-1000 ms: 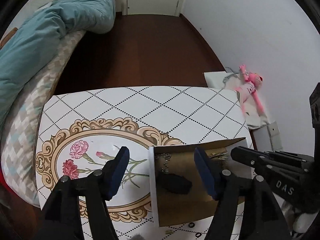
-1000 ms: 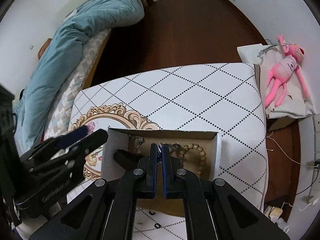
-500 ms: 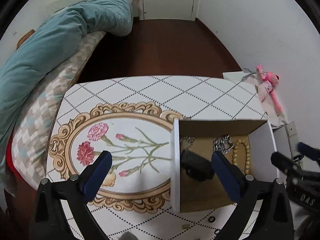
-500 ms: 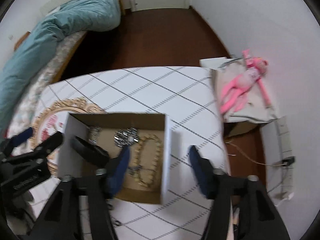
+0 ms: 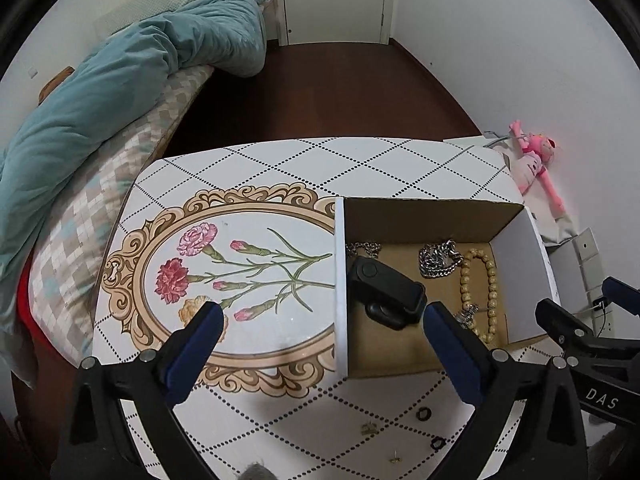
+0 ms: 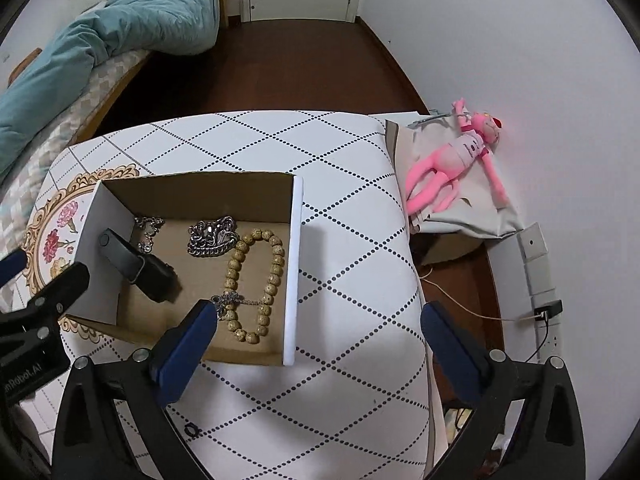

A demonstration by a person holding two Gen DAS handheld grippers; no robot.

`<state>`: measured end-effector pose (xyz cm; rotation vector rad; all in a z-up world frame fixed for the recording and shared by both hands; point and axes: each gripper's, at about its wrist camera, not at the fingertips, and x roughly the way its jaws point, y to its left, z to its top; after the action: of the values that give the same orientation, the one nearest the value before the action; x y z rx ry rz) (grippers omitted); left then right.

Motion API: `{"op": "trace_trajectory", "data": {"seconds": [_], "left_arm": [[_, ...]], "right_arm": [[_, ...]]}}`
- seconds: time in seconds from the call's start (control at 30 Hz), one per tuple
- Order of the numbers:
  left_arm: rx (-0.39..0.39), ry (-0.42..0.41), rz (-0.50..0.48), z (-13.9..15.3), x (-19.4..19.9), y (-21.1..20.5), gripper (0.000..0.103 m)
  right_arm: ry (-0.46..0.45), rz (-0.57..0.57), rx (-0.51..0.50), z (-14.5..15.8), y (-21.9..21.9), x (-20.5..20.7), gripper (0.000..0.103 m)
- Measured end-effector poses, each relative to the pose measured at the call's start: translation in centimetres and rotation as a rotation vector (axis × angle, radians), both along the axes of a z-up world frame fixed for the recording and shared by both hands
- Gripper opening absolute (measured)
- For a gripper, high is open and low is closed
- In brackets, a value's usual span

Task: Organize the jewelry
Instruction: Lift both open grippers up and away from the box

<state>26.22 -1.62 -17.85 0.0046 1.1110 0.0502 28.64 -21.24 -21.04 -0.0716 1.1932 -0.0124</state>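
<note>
An open cardboard box (image 5: 516,264) (image 6: 292,264) sits on the patterned table. Inside lie a wooden bead bracelet (image 5: 478,284) (image 6: 254,280), a silver chain (image 5: 438,260) (image 6: 212,236), a thinner chain (image 5: 362,249) (image 6: 149,229) and a black band (image 5: 384,294) (image 6: 136,266). Small black rings (image 5: 423,414) (image 6: 192,429) and tiny gold pieces (image 5: 369,429) lie on the table in front of the box. My left gripper (image 5: 320,344) is open and empty, above the box's left wall. My right gripper (image 6: 316,340) is open and empty, over the box's right wall.
The table (image 5: 360,160) (image 6: 340,200) has a flower medallion (image 5: 240,272) on its left. A bed with a teal duvet (image 5: 120,80) stands to the left. A pink plush toy (image 6: 460,160) lies on a bag at the right wall, with cables (image 6: 536,314) near it.
My right gripper was shut over the box and has opened wide and pulled back to the right. My left gripper has opened wider and drawn back too.
</note>
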Motion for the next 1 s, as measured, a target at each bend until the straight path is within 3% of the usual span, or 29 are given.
{"op": "trace_trajectory", "data": {"seconds": [1.0], "left_arm": [[-0.054, -0.196, -0.003, 11.4, -8.1, -0.7, 0.102]], "right_arm": [[-0.316, -0.056, 0.045, 14.7, -1.4, -10.5, 0.103]]}}
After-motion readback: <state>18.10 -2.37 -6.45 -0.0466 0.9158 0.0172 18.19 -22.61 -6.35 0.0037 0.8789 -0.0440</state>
